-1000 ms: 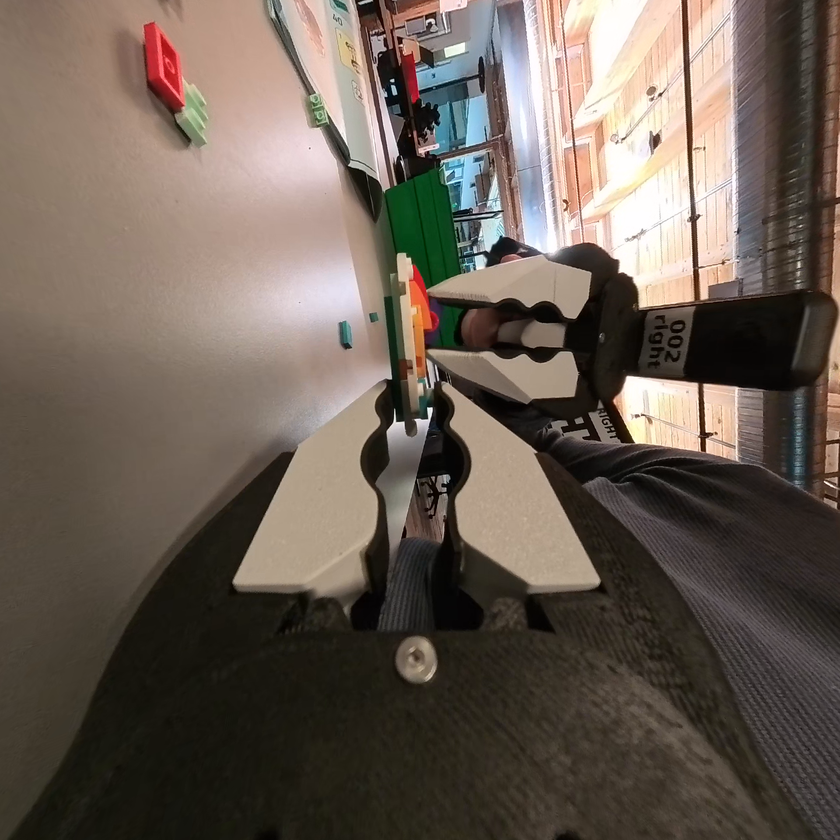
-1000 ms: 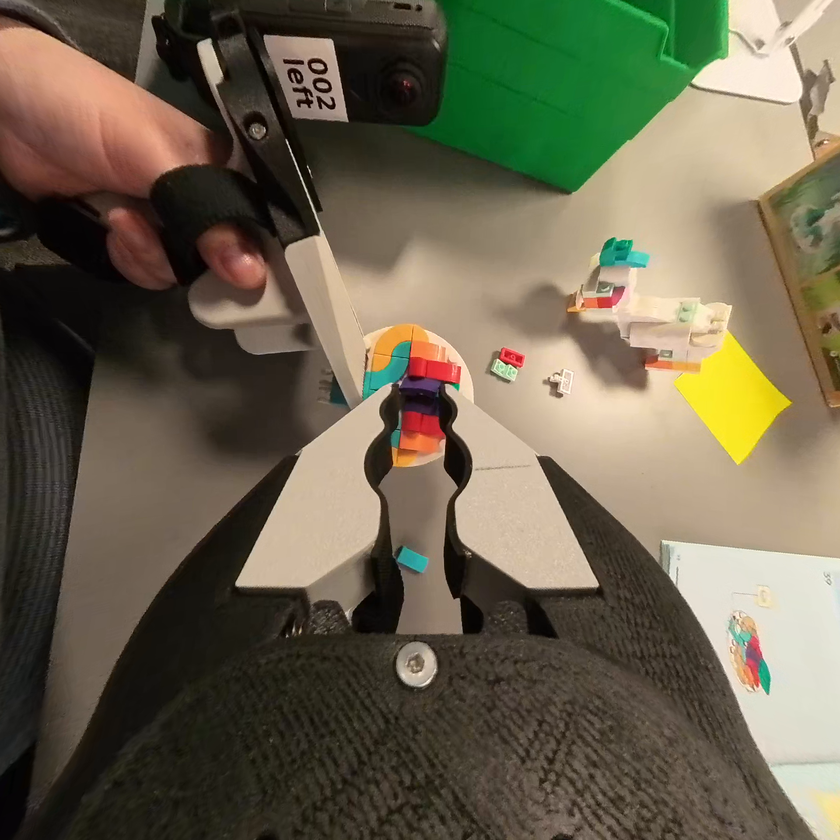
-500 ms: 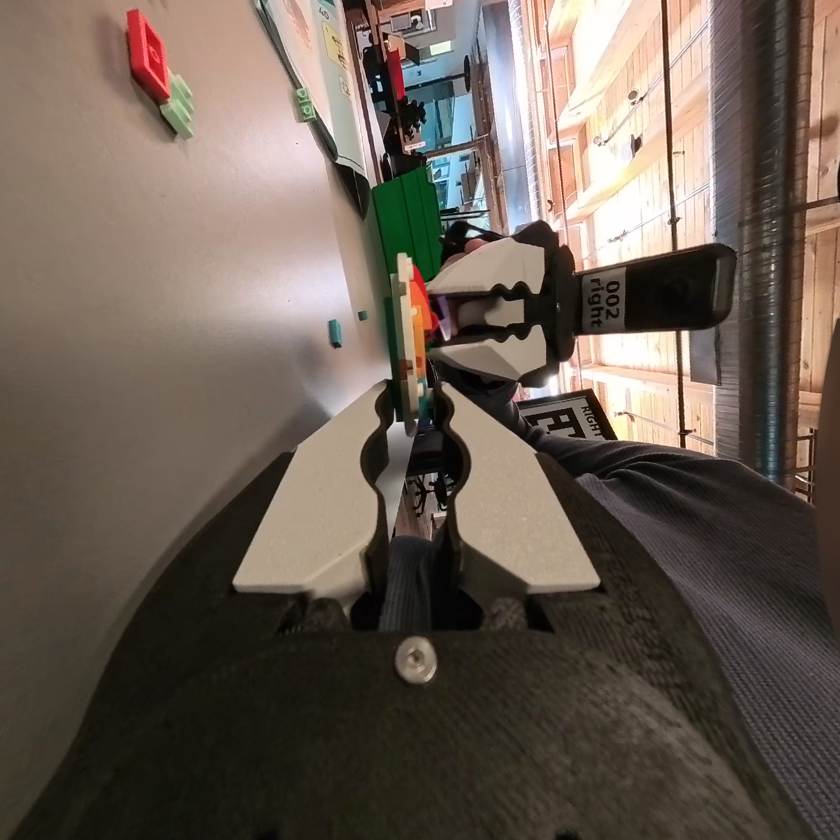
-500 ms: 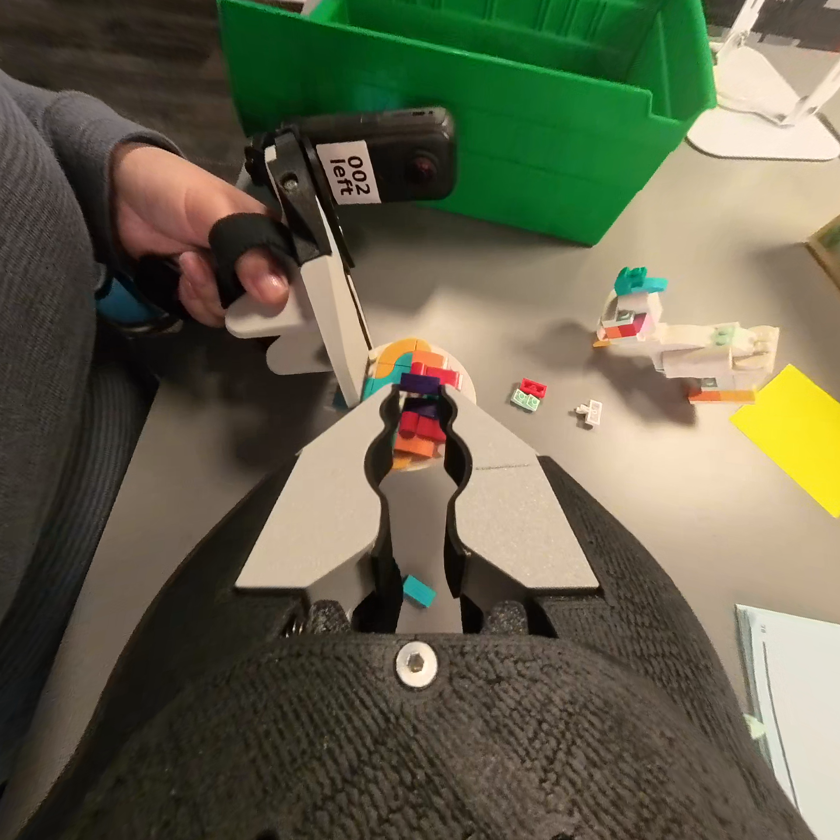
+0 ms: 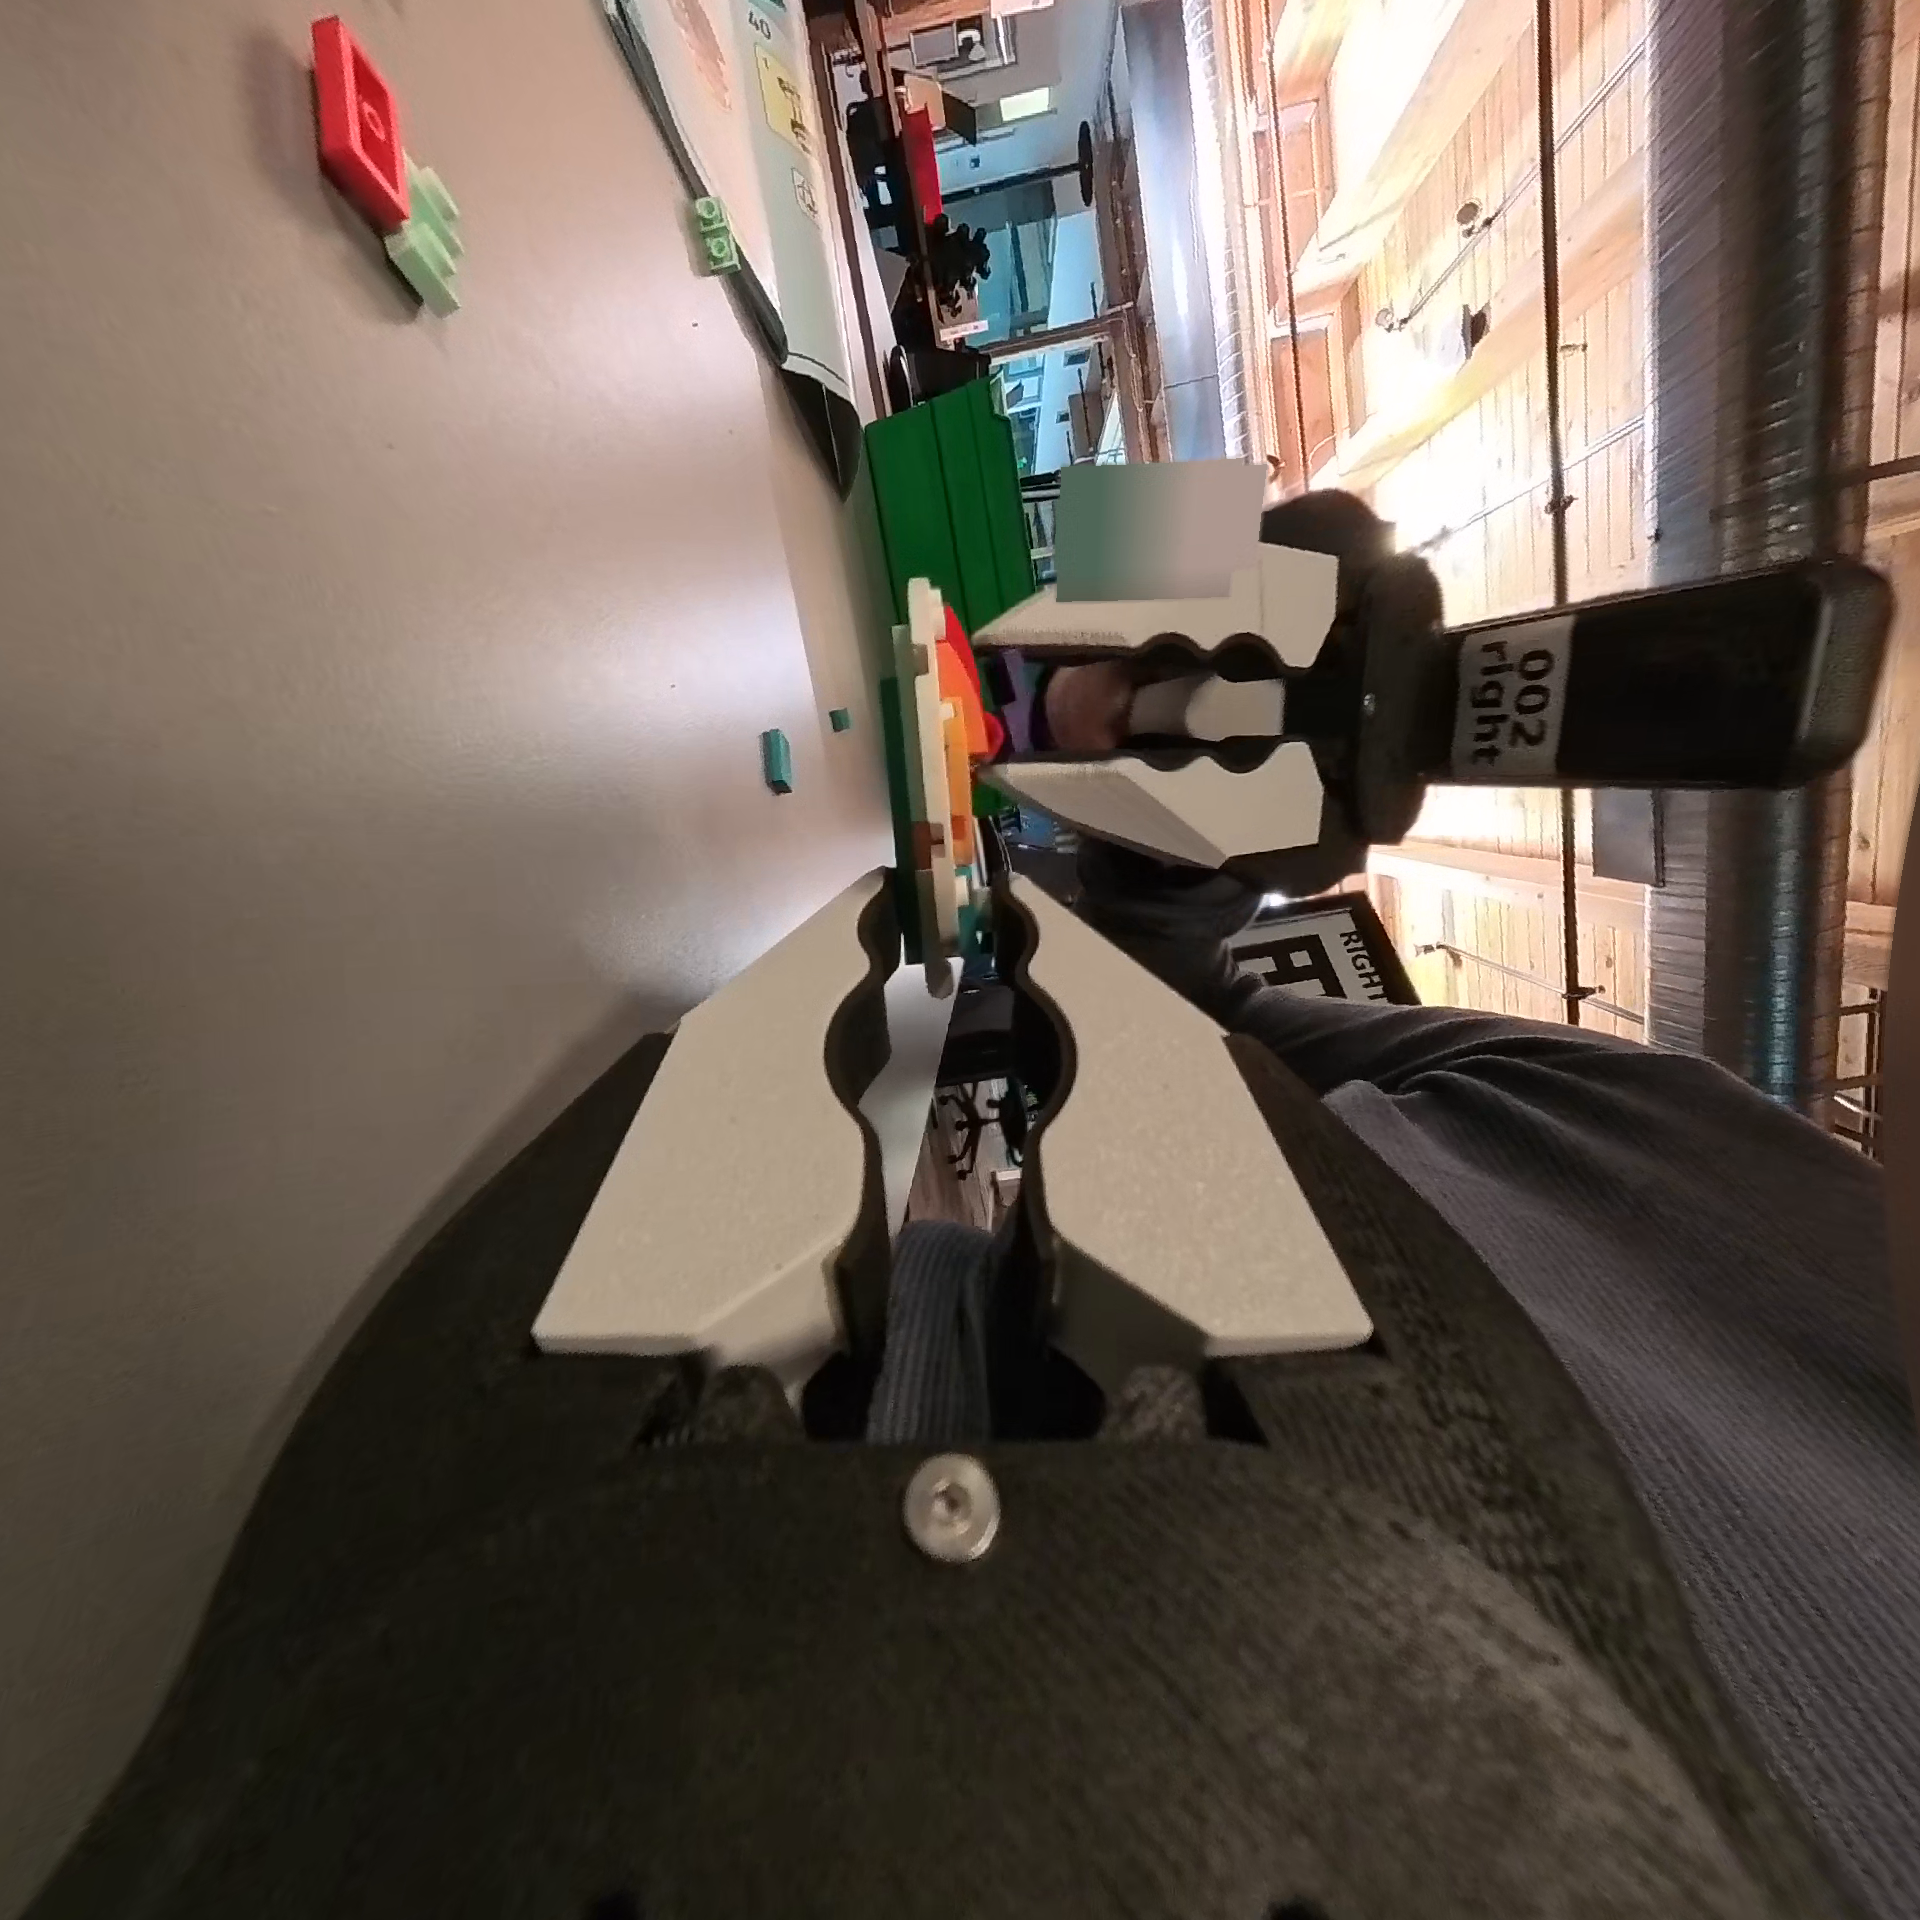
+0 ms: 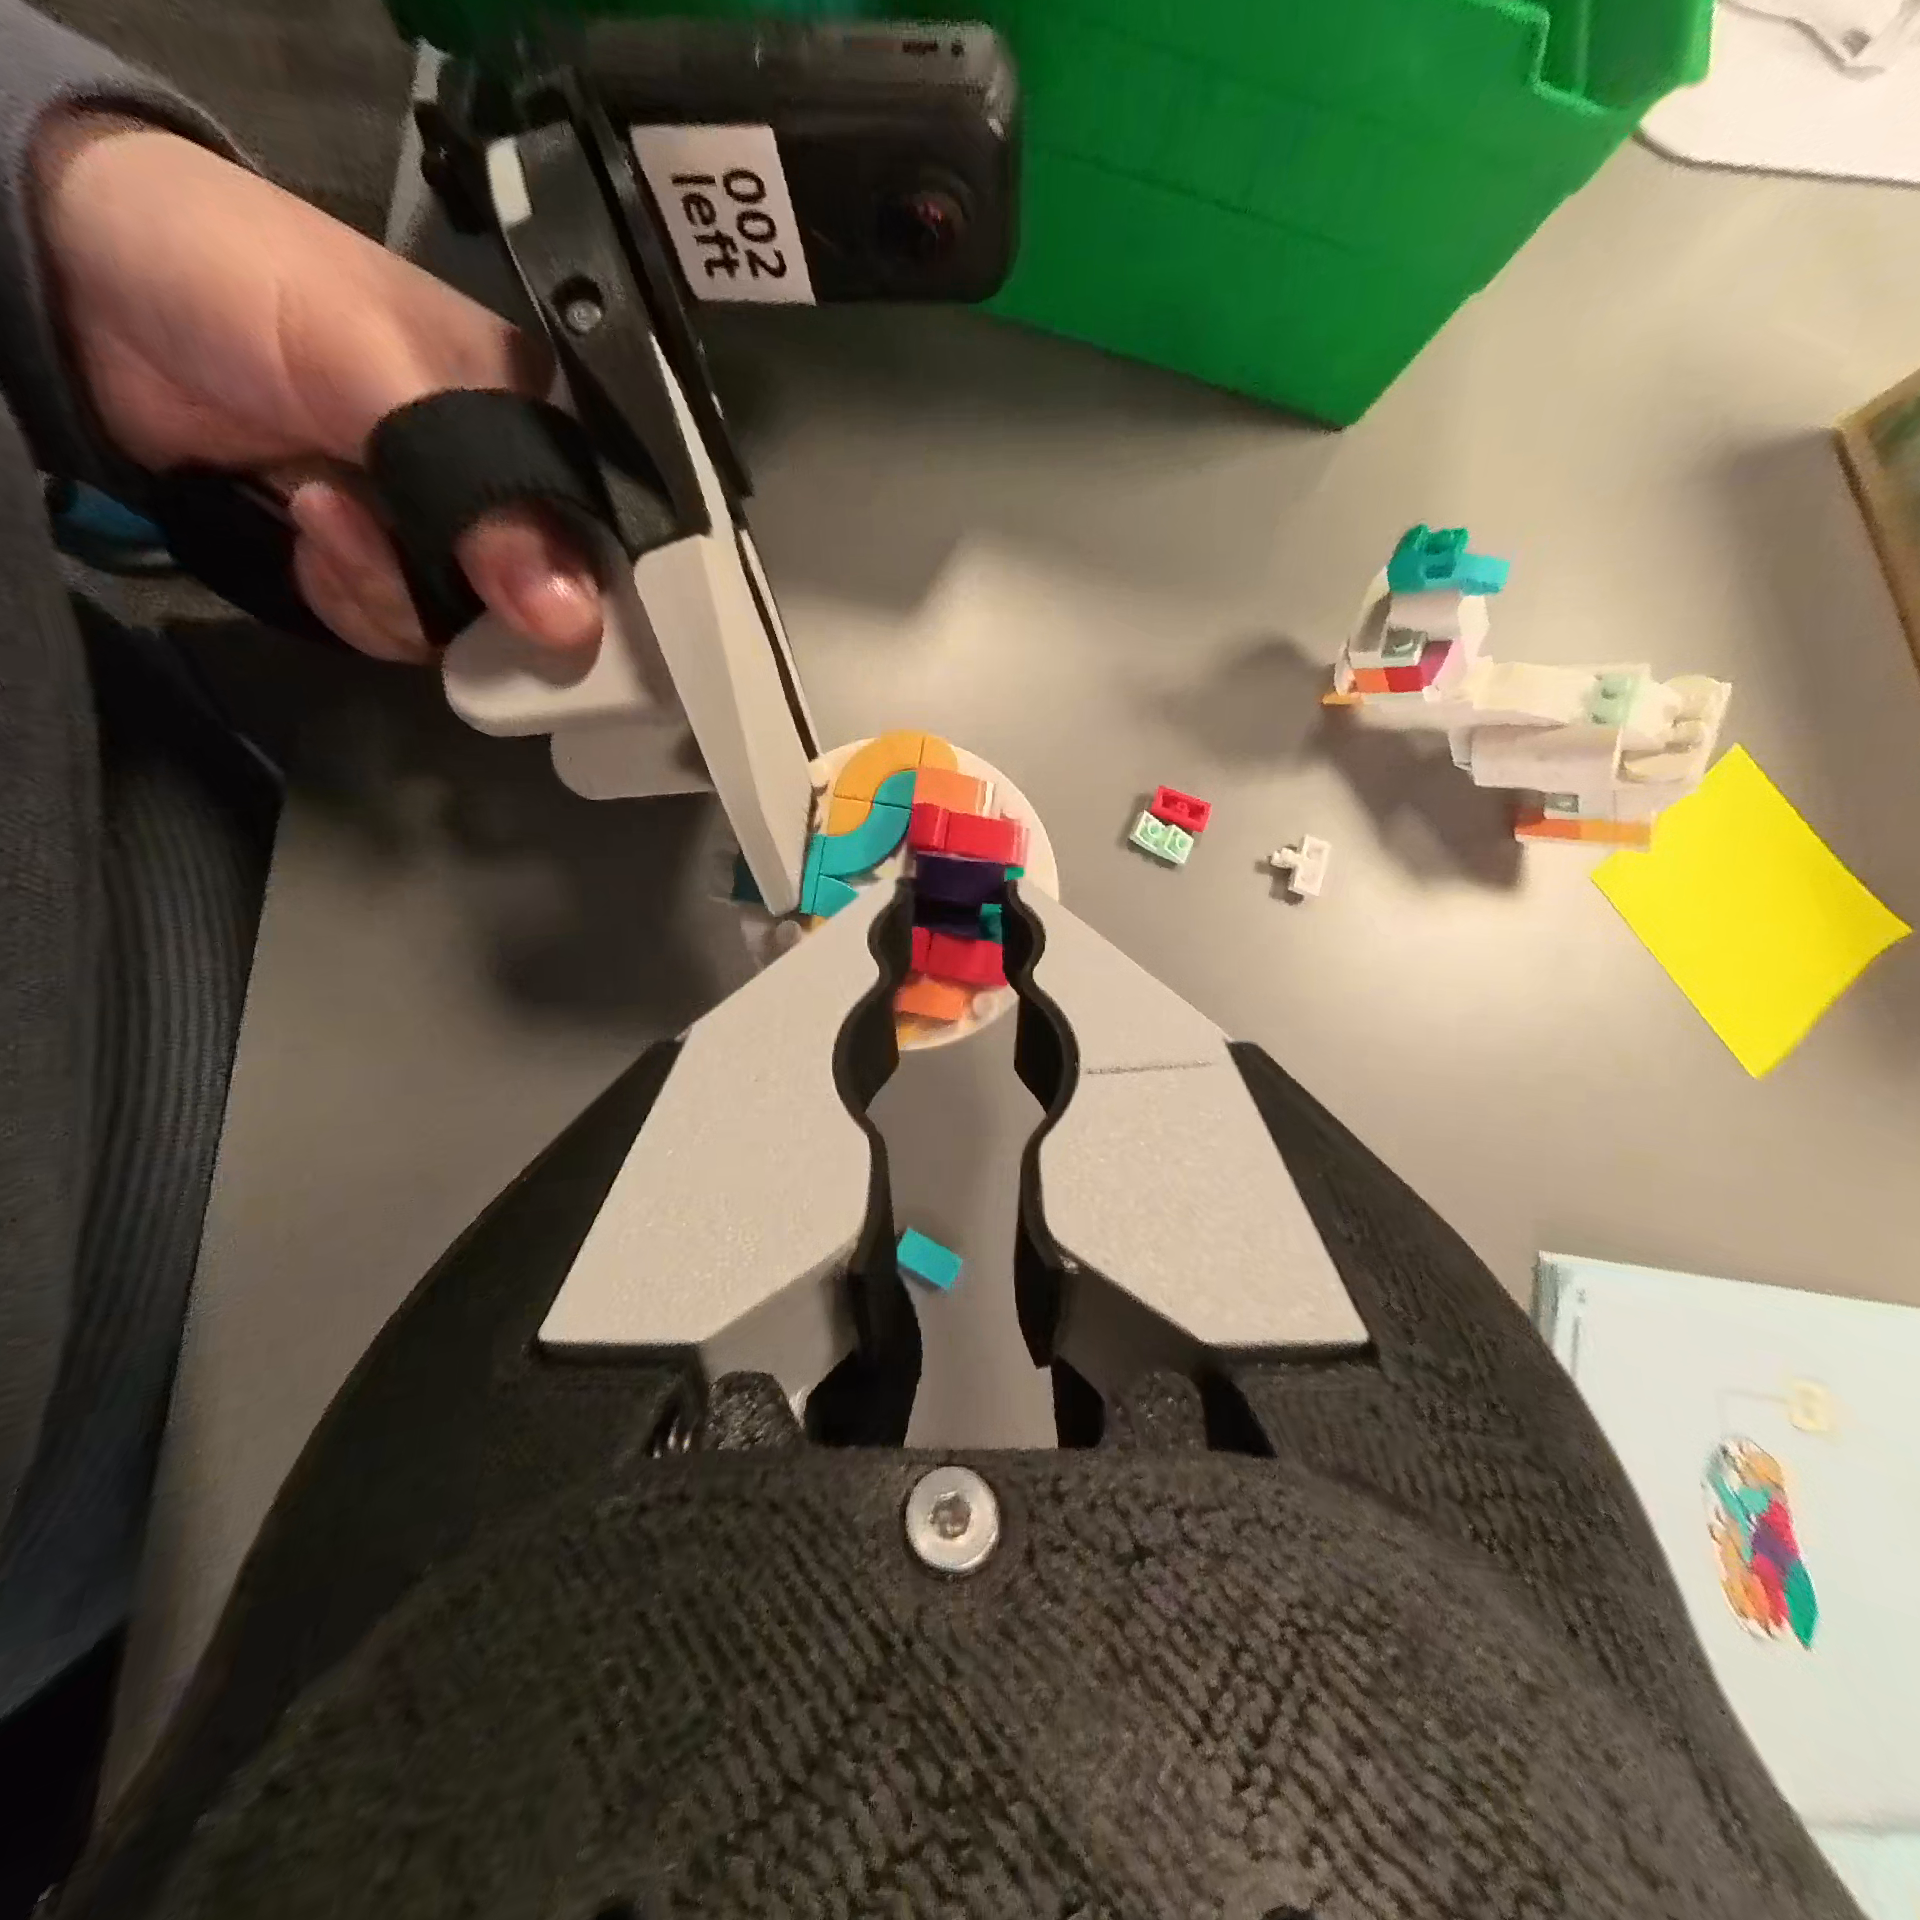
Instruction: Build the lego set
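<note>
Edgewise, round lego disc (image 5: 928, 790) sits pinched between left tongs (image 5: 943, 914); right tongs (image 6: 954, 906) straddle its bricks

The grey counter (image 6: 1299, 499) carries a green bin (image 6: 1299, 177) at 12 o'clock, a white brick bird (image 6: 1538, 717) and yellow note (image 6: 1745, 914) at 2 o'clock, loose red-and-mint bricks (image 6: 1169, 823), a teal brick (image 6: 928, 1259) and a booklet (image 6: 1745, 1455) at 4 o'clock.

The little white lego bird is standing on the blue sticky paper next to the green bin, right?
Not quite. The paper is yellow, not blue, as the right wrist view shows. The white lego bird stands at its edge, with the green bin farther back on the table.
</note>
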Tool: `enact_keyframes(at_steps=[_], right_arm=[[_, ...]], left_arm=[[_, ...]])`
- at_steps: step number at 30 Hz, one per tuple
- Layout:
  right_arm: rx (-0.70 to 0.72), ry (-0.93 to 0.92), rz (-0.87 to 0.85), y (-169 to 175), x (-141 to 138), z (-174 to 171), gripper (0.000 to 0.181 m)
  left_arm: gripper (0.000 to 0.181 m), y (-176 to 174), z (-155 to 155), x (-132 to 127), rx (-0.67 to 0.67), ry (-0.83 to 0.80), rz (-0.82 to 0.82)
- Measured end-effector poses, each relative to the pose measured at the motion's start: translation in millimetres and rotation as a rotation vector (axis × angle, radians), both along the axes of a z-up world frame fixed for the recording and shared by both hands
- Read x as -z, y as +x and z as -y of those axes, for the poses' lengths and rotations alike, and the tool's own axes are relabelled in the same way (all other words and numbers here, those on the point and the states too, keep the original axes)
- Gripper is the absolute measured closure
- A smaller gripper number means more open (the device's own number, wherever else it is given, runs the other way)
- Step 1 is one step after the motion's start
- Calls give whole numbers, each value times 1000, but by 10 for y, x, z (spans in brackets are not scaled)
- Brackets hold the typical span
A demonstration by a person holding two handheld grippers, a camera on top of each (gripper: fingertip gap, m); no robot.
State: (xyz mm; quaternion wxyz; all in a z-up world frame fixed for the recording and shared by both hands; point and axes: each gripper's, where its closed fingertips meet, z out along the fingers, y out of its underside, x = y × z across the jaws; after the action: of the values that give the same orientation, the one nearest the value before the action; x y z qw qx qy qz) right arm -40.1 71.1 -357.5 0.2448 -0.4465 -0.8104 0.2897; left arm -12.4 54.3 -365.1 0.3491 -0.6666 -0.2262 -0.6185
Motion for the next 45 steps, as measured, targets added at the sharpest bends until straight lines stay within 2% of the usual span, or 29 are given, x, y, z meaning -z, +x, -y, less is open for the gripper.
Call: enact_keyframes(at_steps=[15, 28, 35, 38, 41, 45], right_arm=[[13, 106, 280, 65, 125, -17, 166], [24, 173, 336, 29, 146, -16, 165], [72, 105, 291, 56, 108, -35, 153], [80, 57, 182, 59, -6, -38, 148], [-20, 179, 18, 107, -63, -70, 143], [-271, 464, -135, 284, 22, -66, 132]], left_arm=[[166, 17, -32, 90, -12, -46, -51], [166, 12, -34, 88, -14, -48, -42], [166, 12, -28, 75, -11, -42, -33], [167, 9, -26, 65, -11, -37, -26], [166, 8, -20, 42, -2, -30, -3], [167, 32, -7, 19, 26, -25, 23]])
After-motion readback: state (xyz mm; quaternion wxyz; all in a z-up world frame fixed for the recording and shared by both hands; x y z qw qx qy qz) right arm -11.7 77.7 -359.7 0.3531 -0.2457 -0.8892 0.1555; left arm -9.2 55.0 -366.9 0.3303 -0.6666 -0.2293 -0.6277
